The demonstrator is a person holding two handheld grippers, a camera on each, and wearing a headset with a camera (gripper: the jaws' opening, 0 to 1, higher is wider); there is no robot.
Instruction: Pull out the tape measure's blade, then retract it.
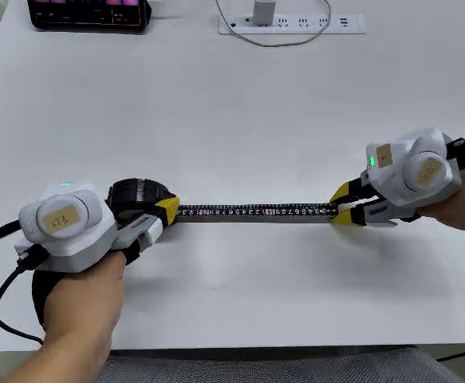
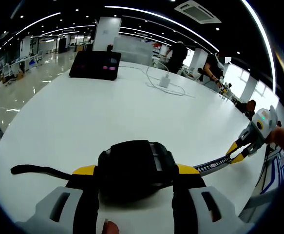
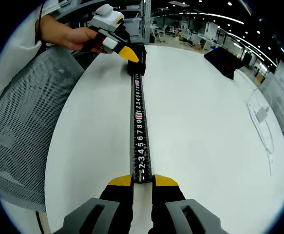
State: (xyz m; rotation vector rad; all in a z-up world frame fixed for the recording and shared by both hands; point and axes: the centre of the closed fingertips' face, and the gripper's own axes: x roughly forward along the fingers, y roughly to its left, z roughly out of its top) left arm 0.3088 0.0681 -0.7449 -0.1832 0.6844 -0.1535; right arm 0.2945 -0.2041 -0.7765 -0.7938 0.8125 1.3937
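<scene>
While the head view looks down on the white table [image 1: 232,120], the left gripper [image 1: 159,220] clamps the tape measure's round black case [image 1: 139,199] between its yellow-tipped jaws near the front-left of the table, and the right gripper [image 1: 342,205] pinches the end of the blade [image 1: 256,211] over at the right. The blade lies in a straight, nearly level line between the 2 grippers, dark with pale numerals and a few red marks, low over the table. A power strip [image 1: 296,22] and a dark keyboard [image 1: 88,12] sit at the far edge, well apart from the work

In the left gripper view the case sits gripped between the 2 jaws, black and ribbed, with a thin black strap [image 2: 34,170] lying on the table to its left; the blade leaves its right side toward the other gripper

In the right gripper view both jaws are closed on the blade's tip, and the printed scale, with 2, 3 and 4 readable nearest the jaws, runs away to the case in the left gripper, past a grey mesh chair [image 3: 25,141] on the left
</scene>
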